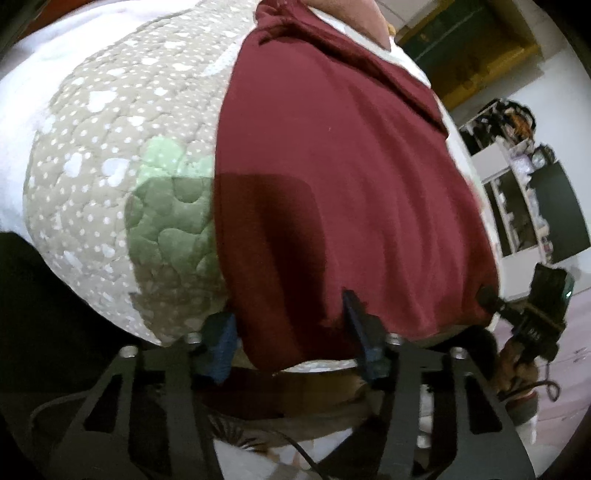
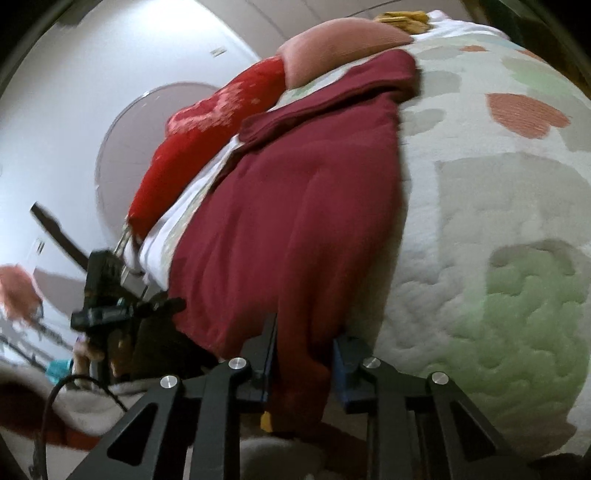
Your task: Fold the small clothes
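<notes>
A maroon garment (image 1: 332, 177) is laid flat on a bed covered by a quilted bedspread (image 1: 110, 122) patterned with white hearts and dots and green and salmon patches. At the far end of the bed a pink pillow (image 2: 332, 48) and a red patterned cushion (image 2: 207, 140) are seen, the cushion lying along the bed edge beside the garment. Something yellow (image 2: 400, 18) lies beyond the pillow; what it is cannot be told. Off the bed, a white shelf unit (image 1: 517, 206) with dark objects is noted against the wall.

The garment's near hem runs along the near edge of the bed. Open bedspread is available to one side of the garment; on the other side only a narrow white strip remains before the bed edge.

The garment is smooth with shallow lengthwise wrinkles, and a folded-over band is seen at its far end.

The left gripper (image 1: 291, 332) is placed at the near hem, one blue finger (image 1: 354, 314) lying over the cloth and the other beside its corner; whether the cloth is pinched cannot be told. The right gripper (image 2: 306, 354) is clamped on a bunched fold of the hem at the other near corner.
</notes>
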A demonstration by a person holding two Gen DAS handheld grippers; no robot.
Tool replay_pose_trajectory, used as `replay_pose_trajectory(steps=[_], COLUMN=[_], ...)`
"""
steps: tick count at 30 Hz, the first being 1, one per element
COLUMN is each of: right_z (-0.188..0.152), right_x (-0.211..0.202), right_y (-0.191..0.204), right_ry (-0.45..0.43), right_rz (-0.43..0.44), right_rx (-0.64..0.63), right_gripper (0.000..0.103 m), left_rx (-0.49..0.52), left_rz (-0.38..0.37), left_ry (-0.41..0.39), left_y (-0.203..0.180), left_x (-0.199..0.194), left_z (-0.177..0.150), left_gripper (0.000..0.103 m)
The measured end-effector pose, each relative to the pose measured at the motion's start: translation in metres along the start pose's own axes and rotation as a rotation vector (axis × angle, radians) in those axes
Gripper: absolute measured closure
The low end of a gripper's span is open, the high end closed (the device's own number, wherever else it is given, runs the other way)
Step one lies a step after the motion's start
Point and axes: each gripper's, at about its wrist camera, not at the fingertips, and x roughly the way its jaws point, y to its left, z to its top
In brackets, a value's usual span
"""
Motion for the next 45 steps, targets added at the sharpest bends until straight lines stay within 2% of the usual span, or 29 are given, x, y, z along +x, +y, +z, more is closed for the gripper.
replay_pose_trajectory(steps=[3, 4, 7, 9, 12, 13, 14, 15, 18, 22, 25, 27, 28, 30, 33, 36, 40, 42, 45], right_z=[-0.001, -0.001, -0.002, -0.004, -0.004, -0.004, -0.003, -0.002, -0.003, -0.005, -0.005, -0.005, -0.006, -0.008, -0.010, -0.006, 0.016, 0.038, 0.069], right_x=[0.004, 0.006, 0.008, 0.008, 0.011, 0.012, 0.013, 0.013, 0.005, -0.012, -0.009, 0.003, 0.011, 0.016, 0.015, 0.016, 0.002, -0.006, -0.011], right_y=[0.000, -0.004, -0.020, -0.023, -0.022, -0.020, -0.018, -0.017, -0.015, 0.000, 0.003, -0.002, -0.003, -0.007, -0.016, -0.007, 0.012, 0.018, 0.021], right_ry=[-0.004, -0.004, -0.044, -0.075, -0.124, -0.130, -0.129, -0.132, -0.153, -0.168, -0.151, -0.103, -0.065, -0.042, -0.044, -0.035, -0.101, -0.157, -0.218], right_rz=[-0.031, -0.016, 0.105, 0.122, 0.103, 0.084, 0.058, 0.048, 0.083, 0.128, 0.118, 0.110, 0.080, 0.058, 0.114, 0.111, 0.186, 0.241, 0.240], right_rx=[-0.009, 0.016, 0.151, 0.176, 0.187, 0.178, 0.162, 0.159, 0.191, 0.162, 0.143, 0.151, 0.148, 0.158, 0.207, 0.159, 0.098, 0.080, 0.053], right_gripper=[0.078, 0.076, 0.058, 0.058, 0.066, 0.077, 0.089, 0.091, 0.092, 0.093, 0.093, 0.093, 0.093, 0.092, 0.090, 0.090, 0.091, 0.091, 0.091], left_rx=[0.016, 0.013, 0.004, 0.003, 0.012, 0.014, 0.015, 0.017, 0.035, 0.090, 0.088, 0.074, 0.075, 0.082, 0.083, 0.095, 0.109, 0.109, 0.105], left_rz=[0.011, 0.011, 0.004, 0.007, 0.010, 0.009, 0.005, 0.002, -0.021, -0.044, -0.026, -0.014, -0.016, -0.019, -0.032, -0.051, -0.087, -0.096, -0.100], left_ry=[0.001, 0.002, 0.005, 0.005, 0.001, -0.002, -0.004, -0.007, -0.024, -0.092, -0.061, -0.027, -0.022, -0.029, -0.036, -0.049, -0.106, -0.151, -0.207], left_y=[-0.001, 0.000, -0.002, -0.008, -0.012, -0.012, -0.012, -0.011, -0.011, -0.020, -0.015, -0.009, -0.009, -0.009, -0.007, -0.013, -0.018, -0.020, -0.020], left_x=[0.000, 0.001, 0.004, 0.010, 0.013, 0.013, 0.011, 0.010, -0.004, -0.028, -0.018, -0.007, -0.005, -0.006, -0.010, -0.017, -0.034, -0.043, -0.053], left_z=[0.000, 0.000, 0.001, 0.004, 0.005, 0.005, 0.005, 0.005, 0.005, 0.006, 0.010, 0.008, 0.008, 0.007, 0.008, 0.017, 0.035, 0.054, 0.078], left_gripper=[0.055, 0.055, 0.055, 0.055, 0.054, 0.055, 0.063, 0.068, 0.091, 0.091, 0.091, 0.091, 0.091, 0.091, 0.091, 0.091, 0.091, 0.091, 0.091])
